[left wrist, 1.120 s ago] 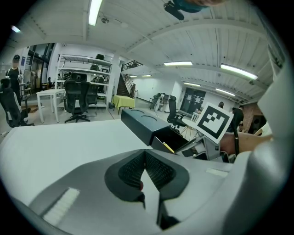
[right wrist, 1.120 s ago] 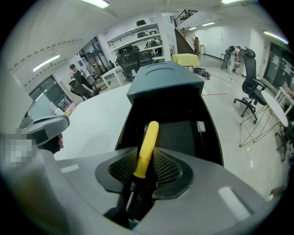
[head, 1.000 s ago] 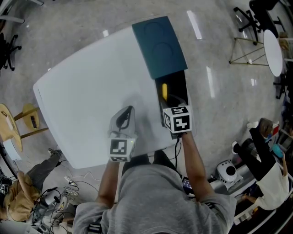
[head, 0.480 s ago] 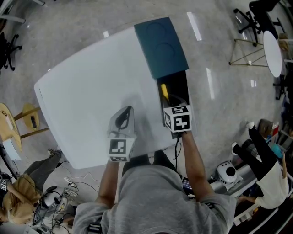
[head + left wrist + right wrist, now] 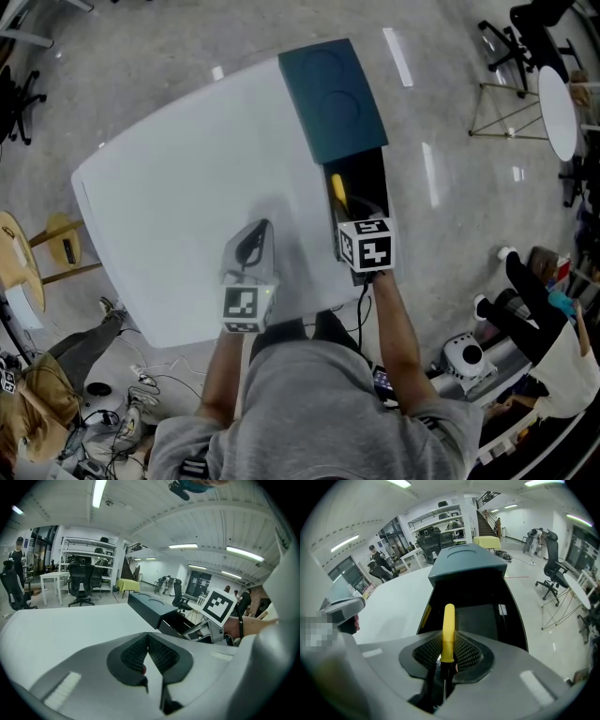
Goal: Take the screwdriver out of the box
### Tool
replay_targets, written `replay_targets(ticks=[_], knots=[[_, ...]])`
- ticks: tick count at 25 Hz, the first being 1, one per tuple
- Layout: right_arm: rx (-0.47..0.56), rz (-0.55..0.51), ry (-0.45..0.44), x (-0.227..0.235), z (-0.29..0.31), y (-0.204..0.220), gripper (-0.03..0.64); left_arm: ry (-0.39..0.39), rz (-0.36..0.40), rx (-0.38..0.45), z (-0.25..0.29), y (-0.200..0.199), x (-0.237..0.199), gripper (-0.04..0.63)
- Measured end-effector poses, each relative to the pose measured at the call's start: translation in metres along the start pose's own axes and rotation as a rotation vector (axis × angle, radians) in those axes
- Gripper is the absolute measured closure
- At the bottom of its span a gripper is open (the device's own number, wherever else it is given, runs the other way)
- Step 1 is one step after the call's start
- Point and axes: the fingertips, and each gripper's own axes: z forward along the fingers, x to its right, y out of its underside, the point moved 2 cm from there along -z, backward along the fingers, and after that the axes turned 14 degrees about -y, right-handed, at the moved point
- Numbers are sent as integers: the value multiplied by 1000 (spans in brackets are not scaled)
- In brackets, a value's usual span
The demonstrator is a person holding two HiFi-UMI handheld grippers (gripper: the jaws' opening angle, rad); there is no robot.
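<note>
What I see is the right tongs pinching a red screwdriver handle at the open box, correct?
Not quite: the screwdriver handle is yellow, not red. The right gripper view shows the right tongs, which have just been closing, pinching that yellow handle at the open box.

The right tongs (image 5: 448,652) have just closed on the yellow screwdriver (image 5: 448,627).

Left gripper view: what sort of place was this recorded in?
Probably an open-plan office or lab: black office chairs, a white desk, metal shelving and strip lights on the ceiling.
</note>
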Motion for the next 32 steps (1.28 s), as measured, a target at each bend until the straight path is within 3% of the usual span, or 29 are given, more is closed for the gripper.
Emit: replay_targets(ticks=[13,32], knots=[[22,4,-2,-4,-6,-3,540,-4,0,15,-6,-3,-3,583],[162,-70,-1,-47,-78,-26,540,-1,12,114,-53,-40,8,583]])
